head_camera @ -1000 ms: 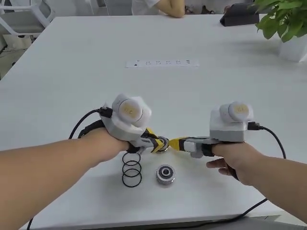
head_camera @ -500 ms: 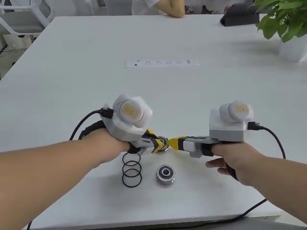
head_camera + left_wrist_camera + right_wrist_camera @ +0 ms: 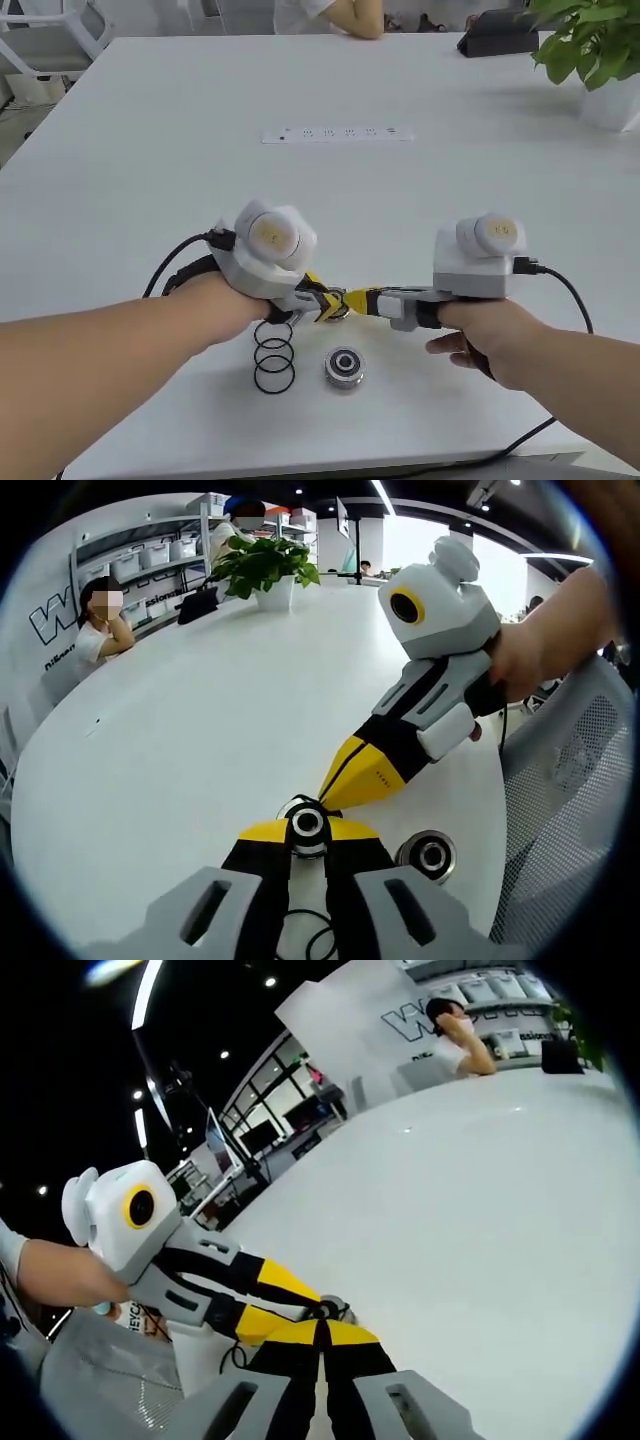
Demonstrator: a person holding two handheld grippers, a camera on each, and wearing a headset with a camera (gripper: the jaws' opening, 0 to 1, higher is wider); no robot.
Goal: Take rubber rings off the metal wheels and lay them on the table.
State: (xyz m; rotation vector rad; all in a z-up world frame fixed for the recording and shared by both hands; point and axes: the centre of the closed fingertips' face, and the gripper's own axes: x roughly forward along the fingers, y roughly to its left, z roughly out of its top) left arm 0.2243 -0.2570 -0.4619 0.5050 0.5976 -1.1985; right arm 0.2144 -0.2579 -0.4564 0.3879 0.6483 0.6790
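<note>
Above desk front edge, left gripper clamps small silver metal wheel. Right gripper, jaws together, meets wheel rim from right; ring pinch unclear. Beneath, three black rubber rings lie on desk.

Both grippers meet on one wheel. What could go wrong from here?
The left gripper clamps the small wheel just at its tips, so a pull from the right gripper could twist it loose. If dropped, it may land on the three rings or the second wheel lying close by.
</note>
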